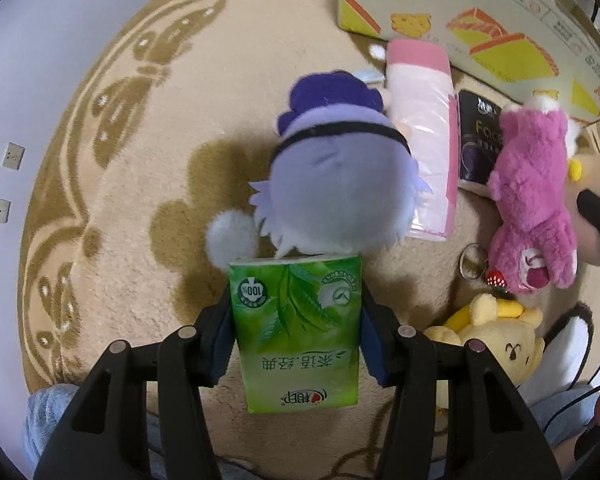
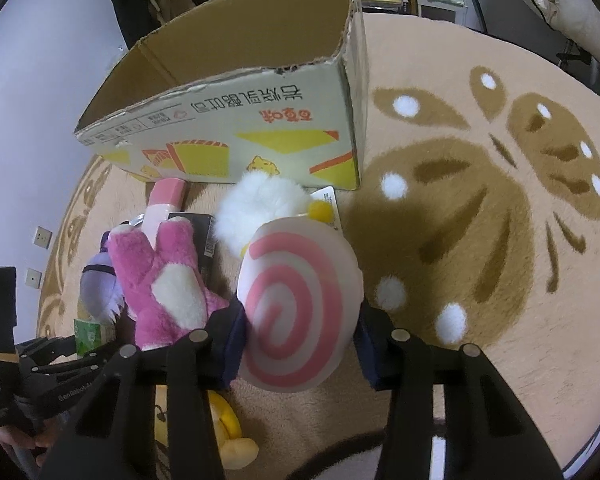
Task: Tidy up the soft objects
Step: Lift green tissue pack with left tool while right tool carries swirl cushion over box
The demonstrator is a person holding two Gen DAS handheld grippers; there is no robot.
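Note:
My left gripper [image 1: 296,312] is shut on a green tissue pack [image 1: 296,328], held above the rug in front of a lavender plush with a purple hat [image 1: 336,184]. My right gripper [image 2: 300,320] is shut on a white plush with a pink spiral [image 2: 296,312], held above the rug. An open cardboard box [image 2: 236,120] stands beyond it and also shows in the left wrist view [image 1: 460,20]. A pink plush bear [image 1: 536,200] lies to the right, also in the right wrist view [image 2: 164,276]. A yellow plush [image 1: 496,332] lies near the bottom right.
A pink plastic-wrapped pack [image 1: 424,136] and a black packet [image 1: 480,136] lie by the box. A white fluffy plush [image 2: 260,208] lies before the box. A beige patterned rug [image 2: 480,240] covers the floor. A wall with sockets [image 1: 12,156] is at left.

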